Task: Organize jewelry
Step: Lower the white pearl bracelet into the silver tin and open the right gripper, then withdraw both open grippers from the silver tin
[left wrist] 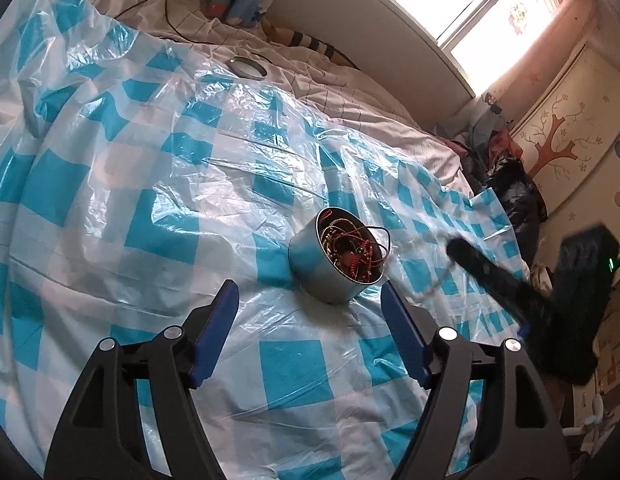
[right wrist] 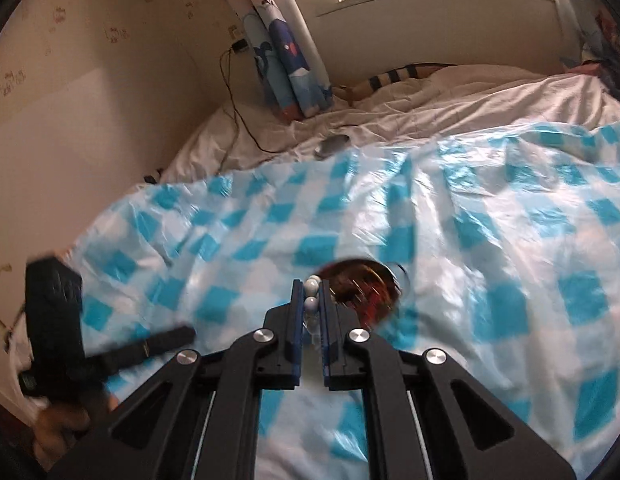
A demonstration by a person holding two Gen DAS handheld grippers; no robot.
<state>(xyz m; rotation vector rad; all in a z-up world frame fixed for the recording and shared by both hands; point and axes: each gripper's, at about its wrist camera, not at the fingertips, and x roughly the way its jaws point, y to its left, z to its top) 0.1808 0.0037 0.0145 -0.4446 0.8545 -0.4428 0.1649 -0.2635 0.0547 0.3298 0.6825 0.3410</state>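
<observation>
2 grippers at work: our right gripper point(right wrist: 311, 300) has its jaws pinched on white beads point(right wrist: 311, 295) beside the tin point(left wrist: 337, 258) on the bed; the left gripper point(left wrist: 310, 320) gapes wide, near the tin. Next we judge: carry beads clear.

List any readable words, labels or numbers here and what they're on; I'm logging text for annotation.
None can be read.
Wall decals: script-like marks, too small and blurred.
Boxes at the frame edge: print too blurred.
Metal tin: no label visible.
</observation>
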